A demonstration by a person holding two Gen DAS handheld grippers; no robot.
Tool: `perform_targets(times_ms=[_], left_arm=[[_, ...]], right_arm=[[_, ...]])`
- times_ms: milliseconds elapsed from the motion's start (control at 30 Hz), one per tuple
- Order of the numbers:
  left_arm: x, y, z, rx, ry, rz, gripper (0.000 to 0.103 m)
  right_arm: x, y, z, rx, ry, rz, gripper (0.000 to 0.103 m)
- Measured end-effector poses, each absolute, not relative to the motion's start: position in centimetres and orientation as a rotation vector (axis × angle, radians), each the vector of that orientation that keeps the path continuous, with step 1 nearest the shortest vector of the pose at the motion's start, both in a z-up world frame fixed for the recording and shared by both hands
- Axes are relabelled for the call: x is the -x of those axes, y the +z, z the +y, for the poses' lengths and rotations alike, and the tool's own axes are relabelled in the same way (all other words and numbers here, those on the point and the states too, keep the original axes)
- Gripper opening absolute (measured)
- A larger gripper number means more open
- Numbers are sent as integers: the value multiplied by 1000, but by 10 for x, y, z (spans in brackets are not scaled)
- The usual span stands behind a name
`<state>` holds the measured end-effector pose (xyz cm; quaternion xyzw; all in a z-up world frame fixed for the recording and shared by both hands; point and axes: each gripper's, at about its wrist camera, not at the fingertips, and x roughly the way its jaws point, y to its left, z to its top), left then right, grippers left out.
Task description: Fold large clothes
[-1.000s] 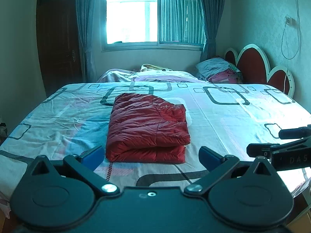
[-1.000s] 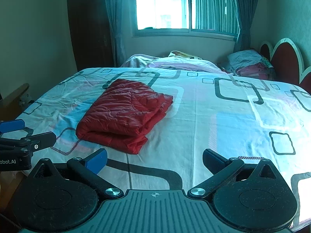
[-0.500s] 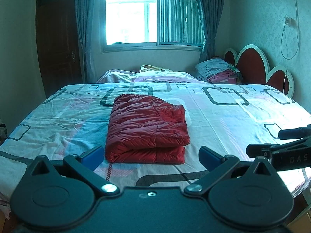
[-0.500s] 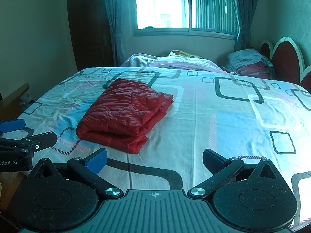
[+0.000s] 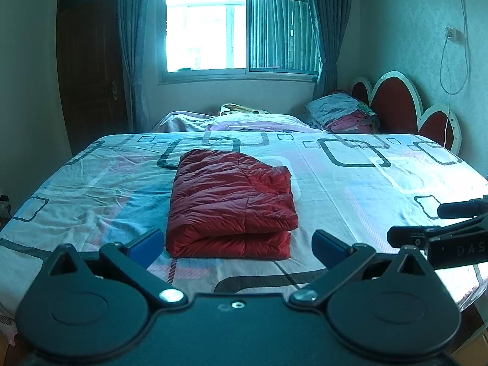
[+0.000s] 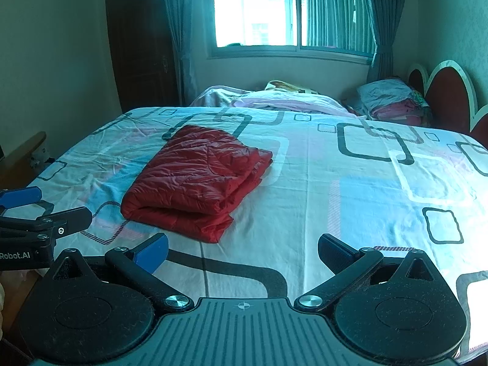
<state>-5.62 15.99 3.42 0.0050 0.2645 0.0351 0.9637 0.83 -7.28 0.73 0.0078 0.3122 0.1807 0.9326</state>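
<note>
A red padded jacket [image 5: 231,204] lies folded into a thick rectangle on the bed sheet [image 5: 350,189], left of the bed's middle. It also shows in the right wrist view [image 6: 195,180]. My left gripper [image 5: 239,242] is open and empty, held back at the near edge of the bed, just in front of the jacket's folded edge. My right gripper [image 6: 242,250] is open and empty, to the right of the jacket and apart from it. Each gripper shows at the edge of the other's view.
A patterned sheet [image 6: 366,183] covers the bed. Heaped bedding [image 5: 244,122] and a stack of folded clothes [image 5: 344,116] lie at the far side. A red headboard [image 5: 396,103] stands at the right. A dark door [image 5: 88,70] is at the far left.
</note>
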Motion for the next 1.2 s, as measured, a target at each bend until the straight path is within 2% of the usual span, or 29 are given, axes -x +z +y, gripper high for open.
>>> perform_targets(times_ms=[1200], left_arm=[[58,36,167,0,94,521,103]], right_arm=[[-9,13,-78,-7,378,626,103]])
